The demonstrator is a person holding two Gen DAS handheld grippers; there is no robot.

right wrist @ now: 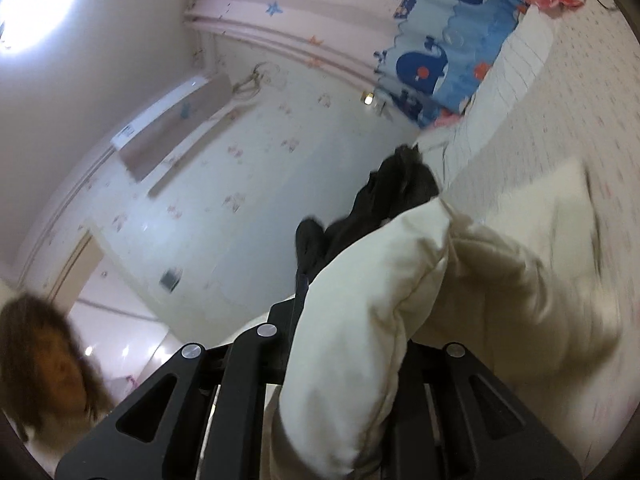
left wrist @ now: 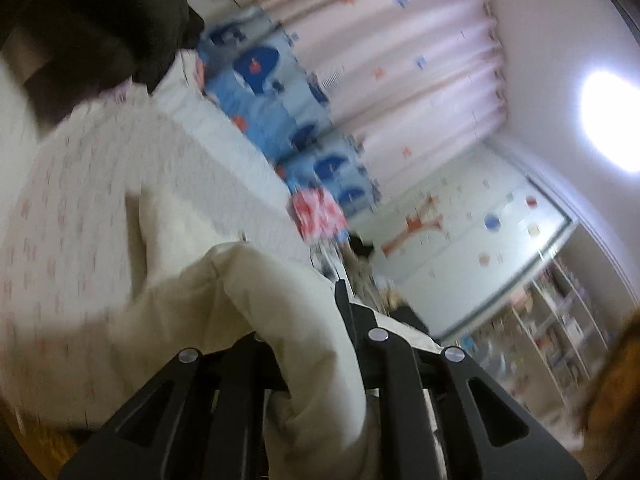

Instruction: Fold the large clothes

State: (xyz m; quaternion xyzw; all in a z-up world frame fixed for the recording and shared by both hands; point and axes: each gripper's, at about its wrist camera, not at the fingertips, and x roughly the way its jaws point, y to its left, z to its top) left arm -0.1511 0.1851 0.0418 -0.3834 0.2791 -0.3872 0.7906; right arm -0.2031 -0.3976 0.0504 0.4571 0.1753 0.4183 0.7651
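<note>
The left gripper is clamped on a fold of a cream garment, which bunches up between its fingers and drapes back over the linkage. Ahead and to its left lies a bed with a pale dotted sheet; a dark garment lies beyond that, a blue whale-print quilt further ahead. The right gripper likewise pinches the cream garment, the cloth trailing off to its right over the sheet. A black garment sits just past its fingertips. Both views are blurred
</note>
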